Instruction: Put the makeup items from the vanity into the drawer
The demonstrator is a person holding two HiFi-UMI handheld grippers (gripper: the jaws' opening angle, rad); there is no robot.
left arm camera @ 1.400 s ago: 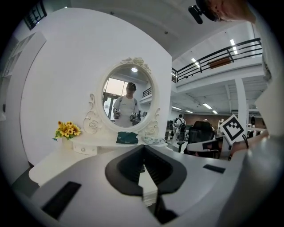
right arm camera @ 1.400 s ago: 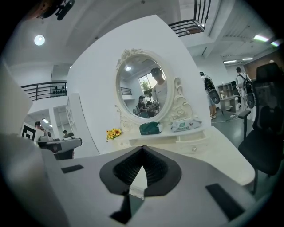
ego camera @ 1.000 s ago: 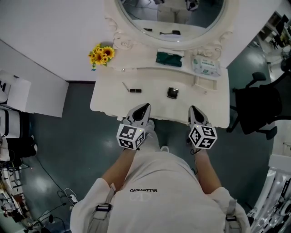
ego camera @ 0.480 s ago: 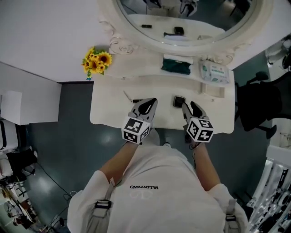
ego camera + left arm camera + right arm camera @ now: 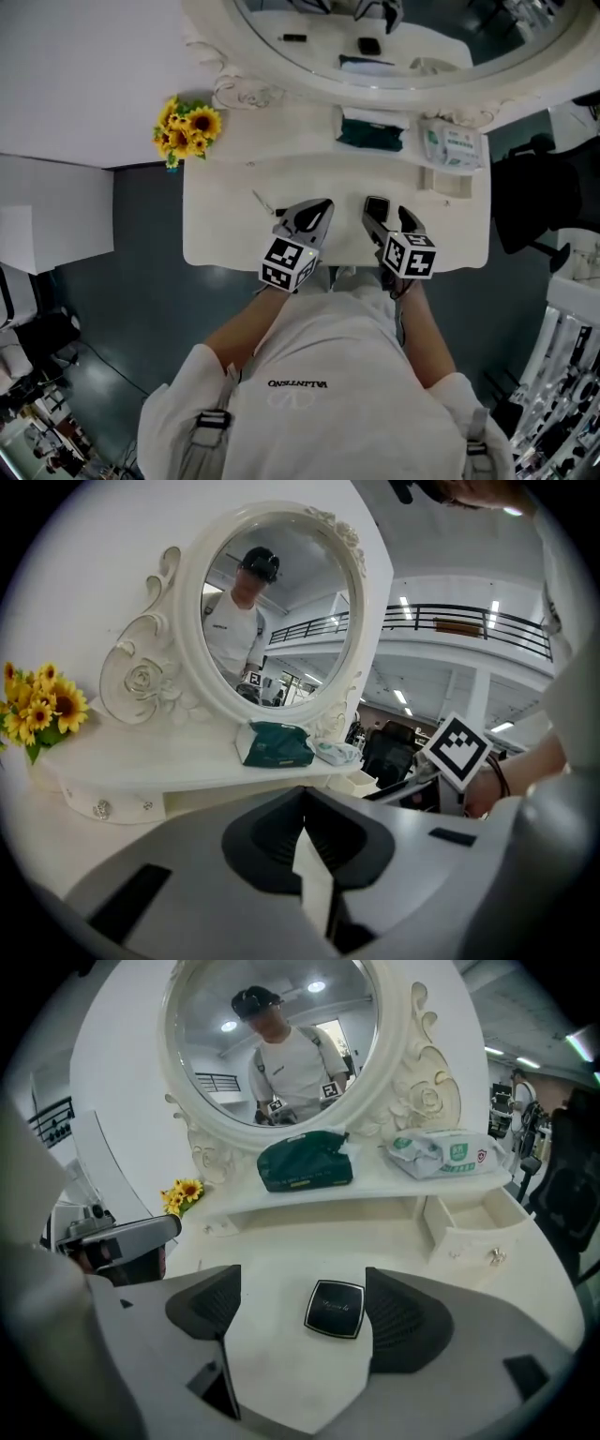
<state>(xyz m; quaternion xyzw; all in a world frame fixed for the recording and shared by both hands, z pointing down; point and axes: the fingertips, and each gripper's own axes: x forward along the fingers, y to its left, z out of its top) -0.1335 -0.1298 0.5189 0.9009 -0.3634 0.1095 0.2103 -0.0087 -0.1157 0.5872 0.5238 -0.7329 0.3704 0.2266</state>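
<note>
Right hand-held gripper [image 5: 300, 1288]: jaws just opening, black compact [image 5: 335, 1309] between them on the tabletop [image 5: 281, 1241], untouched.
Left hand-held gripper [image 5: 305, 841]: jaws pressed together.

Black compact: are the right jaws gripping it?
No, the compact lies untouched between the right gripper's jaws, which have just been opening.

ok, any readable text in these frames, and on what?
"VALENTINO", reversed: chest of the person's white shirt.
Pale script on the black square compact's lid: too small to read.
Green label on the white wipes pack: blurred.
Print on the dark green pack: unreadable.
</note>
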